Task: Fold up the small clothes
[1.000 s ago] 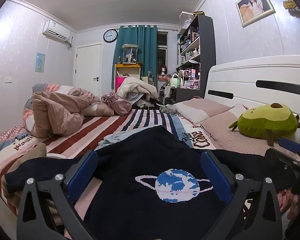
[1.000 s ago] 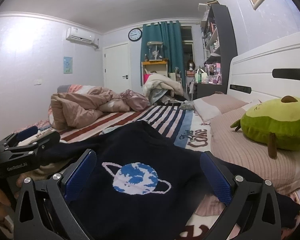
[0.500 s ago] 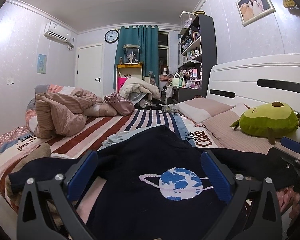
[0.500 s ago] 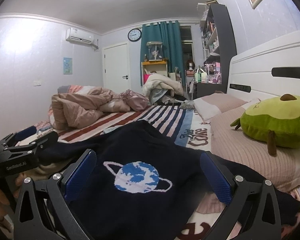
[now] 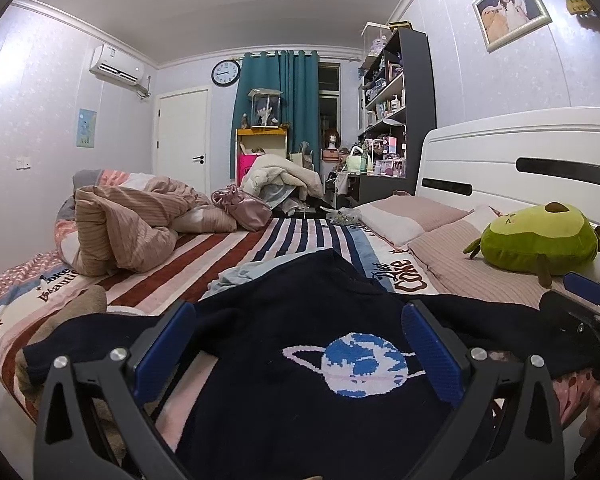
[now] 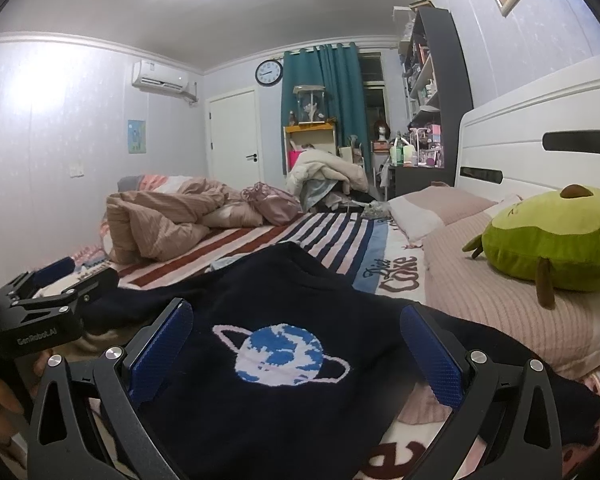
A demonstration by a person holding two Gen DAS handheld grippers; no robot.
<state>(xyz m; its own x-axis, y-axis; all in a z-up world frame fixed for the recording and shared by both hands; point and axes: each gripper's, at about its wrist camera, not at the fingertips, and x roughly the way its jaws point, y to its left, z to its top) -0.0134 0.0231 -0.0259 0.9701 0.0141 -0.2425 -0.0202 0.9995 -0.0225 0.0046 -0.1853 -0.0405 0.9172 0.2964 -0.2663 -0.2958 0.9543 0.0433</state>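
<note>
A small dark navy sweater (image 5: 300, 340) with a blue planet motif (image 5: 360, 364) lies spread flat on the bed, sleeves out to both sides; it also shows in the right wrist view (image 6: 284, 320). My left gripper (image 5: 296, 336) is open and empty, hovering just above the sweater's near hem. My right gripper (image 6: 296, 336) is open and empty too, just above the hem further right. The right gripper shows at the right edge of the left wrist view (image 5: 580, 300), and the left gripper at the left edge of the right wrist view (image 6: 52, 292).
The striped bedspread (image 5: 284, 240) carries a crumpled pink duvet (image 5: 128, 224) at far left, a light blue garment (image 5: 240, 276) behind the sweater, pillows (image 5: 412, 220) and a green avocado plush (image 5: 540, 240) by the white headboard (image 5: 520, 152).
Both cameras have shifted slightly, so the sweater sits a little differently in view. The sweater itself has not moved and both grippers stay open.
</note>
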